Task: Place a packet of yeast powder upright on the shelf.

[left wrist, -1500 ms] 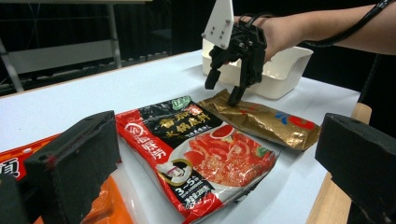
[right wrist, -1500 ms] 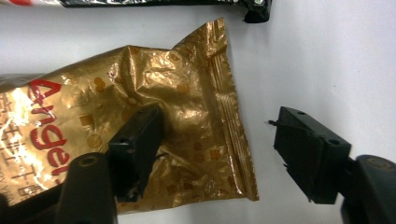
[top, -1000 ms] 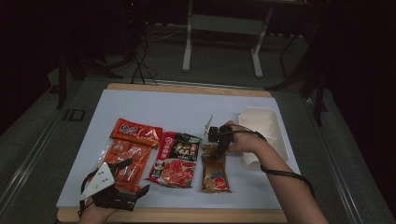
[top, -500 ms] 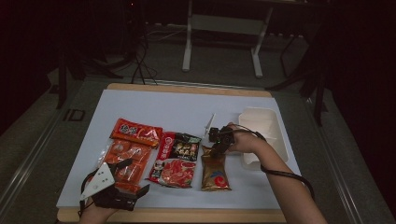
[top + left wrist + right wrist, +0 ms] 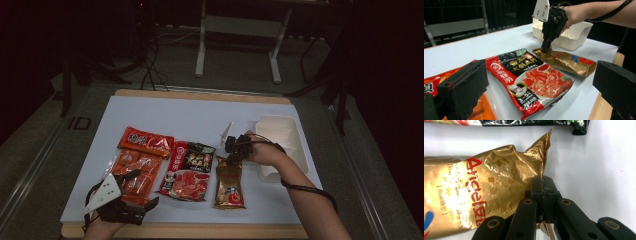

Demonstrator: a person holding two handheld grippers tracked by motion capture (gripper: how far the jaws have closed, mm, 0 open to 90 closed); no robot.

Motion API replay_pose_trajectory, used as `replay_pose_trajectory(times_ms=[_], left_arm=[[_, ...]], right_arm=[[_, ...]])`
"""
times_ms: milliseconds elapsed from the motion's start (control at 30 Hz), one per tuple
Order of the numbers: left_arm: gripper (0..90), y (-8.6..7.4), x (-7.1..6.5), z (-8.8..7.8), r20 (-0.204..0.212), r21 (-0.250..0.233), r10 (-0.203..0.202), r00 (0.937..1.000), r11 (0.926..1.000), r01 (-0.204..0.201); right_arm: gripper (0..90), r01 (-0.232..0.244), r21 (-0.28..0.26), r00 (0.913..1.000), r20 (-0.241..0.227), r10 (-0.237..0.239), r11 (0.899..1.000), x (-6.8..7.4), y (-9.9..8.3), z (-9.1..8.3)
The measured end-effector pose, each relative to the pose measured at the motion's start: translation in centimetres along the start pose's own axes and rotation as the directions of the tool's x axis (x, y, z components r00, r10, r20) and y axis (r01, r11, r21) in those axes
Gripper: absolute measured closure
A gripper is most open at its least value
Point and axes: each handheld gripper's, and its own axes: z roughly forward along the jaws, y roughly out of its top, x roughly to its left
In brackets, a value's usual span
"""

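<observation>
Jaws of right gripper [image 5: 543, 195] pinch the gold packet's [image 5: 474, 195] top edge.

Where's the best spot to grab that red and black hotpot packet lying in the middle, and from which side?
Probably the far sealed edge of the red and black packet, approached from above. The pack lies flat and bulges in the middle, while that flat seam is thin enough for jaws. The orange pack and gold pouch crowd its long sides.

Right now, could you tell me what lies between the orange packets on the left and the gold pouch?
In the high view, one red and black packet lies flat between the orange packets and the gold pouch, which the right gripper pinches.
</observation>
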Motion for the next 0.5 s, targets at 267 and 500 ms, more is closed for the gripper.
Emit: replay_pose_trajectory(times_ms=[267,500], left_arm=[[0.2,-0.4,0.1,0.2,-0.018,-0.058,-0.008,0.9998,0.9983,0.007],[0.2,-0.9,0.4,0.6,-0.050,-0.065,-0.012,0.9987,0.9978,0.009]], right_arm=[[90.0,0.026,-0.030,0.9994,0.024,-0.025,0.999,0.9,-0.1,-2.1],[90.0,0.040,-0.052,0.9988,0.032,-0.038,0.998,1.4,-0.4,-3.9]])
